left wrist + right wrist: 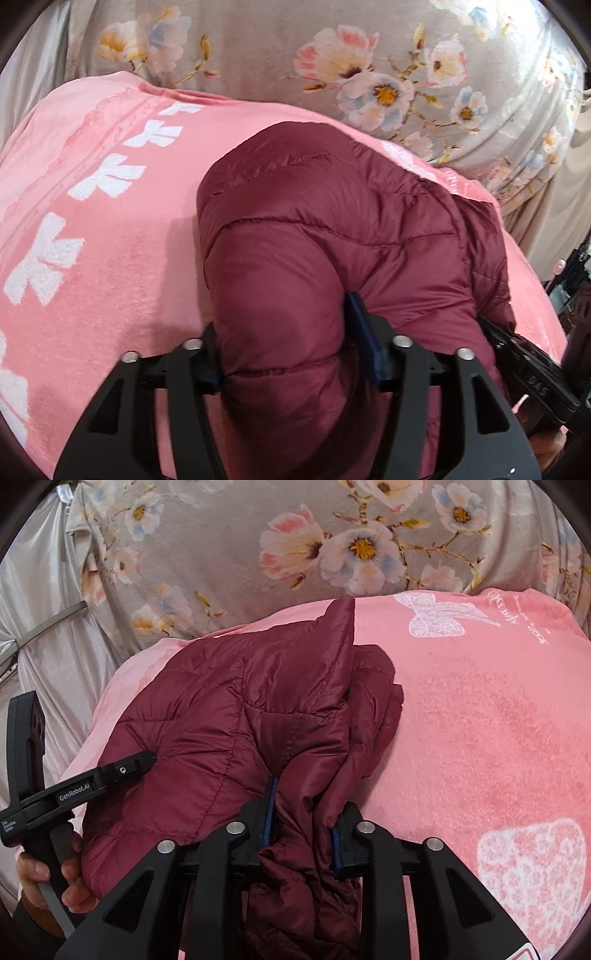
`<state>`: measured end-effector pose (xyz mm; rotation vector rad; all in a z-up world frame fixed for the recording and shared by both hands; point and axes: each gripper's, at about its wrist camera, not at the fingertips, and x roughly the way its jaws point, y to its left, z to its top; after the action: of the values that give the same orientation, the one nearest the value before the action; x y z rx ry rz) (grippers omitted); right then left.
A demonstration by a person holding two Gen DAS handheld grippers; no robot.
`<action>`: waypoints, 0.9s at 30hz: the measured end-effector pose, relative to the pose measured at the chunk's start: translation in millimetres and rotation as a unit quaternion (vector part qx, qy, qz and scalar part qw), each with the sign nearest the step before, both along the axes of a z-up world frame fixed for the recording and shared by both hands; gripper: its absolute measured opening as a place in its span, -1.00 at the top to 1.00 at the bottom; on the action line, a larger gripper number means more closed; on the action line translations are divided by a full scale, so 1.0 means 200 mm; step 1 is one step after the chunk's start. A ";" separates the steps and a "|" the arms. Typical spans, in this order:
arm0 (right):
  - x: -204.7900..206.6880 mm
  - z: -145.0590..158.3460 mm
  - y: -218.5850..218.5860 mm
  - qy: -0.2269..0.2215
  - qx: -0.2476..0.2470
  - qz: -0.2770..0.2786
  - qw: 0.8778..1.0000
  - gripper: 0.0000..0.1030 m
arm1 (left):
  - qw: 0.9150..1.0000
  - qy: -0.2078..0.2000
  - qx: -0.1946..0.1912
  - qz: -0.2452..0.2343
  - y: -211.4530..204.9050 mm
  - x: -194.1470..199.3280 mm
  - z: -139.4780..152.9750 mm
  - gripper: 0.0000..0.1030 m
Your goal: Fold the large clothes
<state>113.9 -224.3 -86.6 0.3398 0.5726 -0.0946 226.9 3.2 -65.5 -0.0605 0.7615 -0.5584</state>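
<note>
Maroon quilted jacket [332, 236] is laid in a bundle on the pink blanket [110, 229], which is spread over the bed. In the left wrist view, a thick puffed roll of it is seen between the jaws of the left gripper [291, 354]; the jaws are set wide, and it cannot be told whether the pads press on it. A gathered bunch of fabric is held in the narrow right gripper [303, 830].

A risk is judged here: the slippery padded fabric can spring back, so the fold may be lost if the hold is loosened unevenly. At 12 o'clock in both views a floral quilt [236, 554] is piled up, so little room is left beyond the jacket. Silver cloth [44, 620] hangs at 9 o'clock in the right wrist view.
</note>
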 end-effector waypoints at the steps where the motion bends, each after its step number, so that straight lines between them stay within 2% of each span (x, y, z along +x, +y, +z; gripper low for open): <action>1: -0.01 0.01 0.00 0.003 -0.005 -0.009 1.000 0.47 | 1.000 0.003 0.010 0.010 0.00 -0.01 0.01 -0.20; 5: -0.17 0.12 0.00 -0.009 -0.041 -0.052 0.998 0.35 | 0.996 -0.008 0.070 0.048 0.04 -0.14 0.12 -0.40; 8: -0.36 0.22 0.01 -0.043 -0.075 -0.081 0.993 0.31 | 0.996 -0.008 0.072 0.044 0.12 -0.31 0.18 -0.40; 9: -0.40 0.24 0.03 -0.044 -0.076 -0.076 0.993 0.34 | 0.997 -0.006 0.070 0.037 0.14 -0.37 0.19 -0.40; 11: -0.42 0.26 0.07 -0.040 -0.075 -0.049 0.995 0.58 | 0.996 -0.001 0.079 0.033 0.16 -0.45 0.17 -0.40; 12: -0.42 0.25 0.10 -0.033 -0.079 -0.034 0.996 0.77 | 0.995 0.004 0.088 0.037 0.16 -0.48 0.14 -0.40; 15: -0.38 0.19 0.17 -0.012 -0.095 -0.016 0.995 0.92 | 0.993 0.025 0.108 0.047 0.15 -0.50 0.05 -0.41; 18: -0.35 0.09 0.19 0.016 -0.089 -0.013 0.996 0.97 | 0.992 0.049 0.097 0.060 0.17 -0.46 -0.02 -0.43; 21: -0.31 -0.01 0.16 0.045 -0.080 -0.021 0.996 0.99 | 0.992 0.053 0.095 0.062 0.17 -0.40 -0.07 -0.47; 27: -0.24 -0.11 0.11 0.071 -0.058 -0.033 0.995 1.00 | 0.991 0.037 0.113 0.055 0.07 -0.32 -0.12 -0.61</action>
<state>66.8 -201.6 -107.8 0.2399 0.6943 -0.2172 162.2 17.2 -89.8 0.0858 0.8844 -0.3649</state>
